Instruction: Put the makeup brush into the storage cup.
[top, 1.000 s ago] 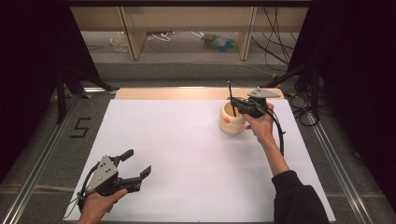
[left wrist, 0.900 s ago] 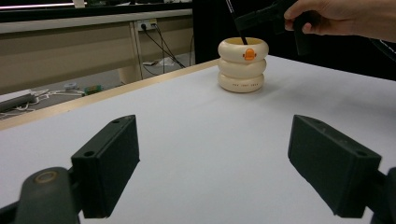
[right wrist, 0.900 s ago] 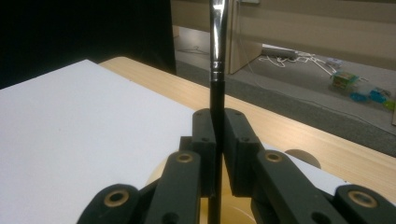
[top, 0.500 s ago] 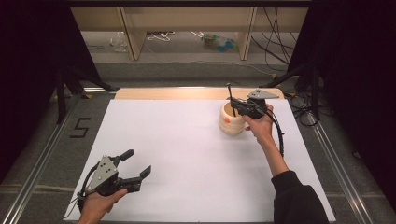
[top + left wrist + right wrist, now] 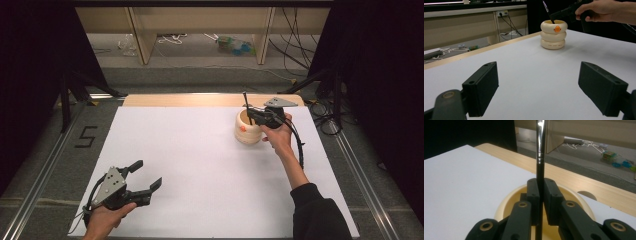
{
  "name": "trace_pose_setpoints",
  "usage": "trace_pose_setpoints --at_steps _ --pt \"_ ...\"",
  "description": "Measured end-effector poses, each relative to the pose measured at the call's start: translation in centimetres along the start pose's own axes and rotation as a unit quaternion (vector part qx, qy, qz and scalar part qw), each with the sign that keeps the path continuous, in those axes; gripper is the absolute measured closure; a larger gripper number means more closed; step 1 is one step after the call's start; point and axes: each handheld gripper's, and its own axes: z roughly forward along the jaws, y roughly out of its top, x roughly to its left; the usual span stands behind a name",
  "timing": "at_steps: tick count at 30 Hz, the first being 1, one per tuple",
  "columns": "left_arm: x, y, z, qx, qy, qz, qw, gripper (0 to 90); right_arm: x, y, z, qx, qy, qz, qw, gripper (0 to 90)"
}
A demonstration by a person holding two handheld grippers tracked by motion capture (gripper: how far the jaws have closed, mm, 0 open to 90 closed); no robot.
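A cream ringed holder point(image 5: 248, 131) with an orange spot stands at the far right of the white table; it also appears far off as the holder point(image 5: 553, 35) in the left gripper view. My right gripper point(image 5: 253, 115) hangs over its mouth, shut on a thin black brush point(image 5: 540, 157) that stands upright, its lower end inside the holder point(image 5: 506, 205). The brush point(image 5: 245, 102) sticks up above the jaws. My left gripper point(image 5: 146, 175) rests near the front left of the table, open, nothing between its pads point(image 5: 482, 87).
The white sheet point(image 5: 190, 165) covers the table, with a wooden strip point(image 5: 180, 100) along its far edge. Beyond it are shelf legs, cables and small items on the floor. A "5" mark point(image 5: 86, 136) lies left of the table.
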Motion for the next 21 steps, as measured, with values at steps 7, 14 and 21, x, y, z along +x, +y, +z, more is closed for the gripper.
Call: trace_pose_setpoints --at_steps 7,14,21 --pt "0.0 0.01 -0.02 0.0 0.001 -0.001 1.0 16.4 -0.03 -0.14 0.05 0.011 -0.001 -0.004 0.9999 83.2" --pt "0.0 0.01 -0.02 -0.001 0.001 -0.002 1.0 16.4 0.12 0.04 -0.05 0.001 -0.007 0.004 1.0 74.6" --pt "-0.02 0.02 -0.04 -0.001 0.001 -0.001 1.0 16.4 0.29 0.45 -0.32 -0.012 -0.019 0.012 0.9997 61.2"
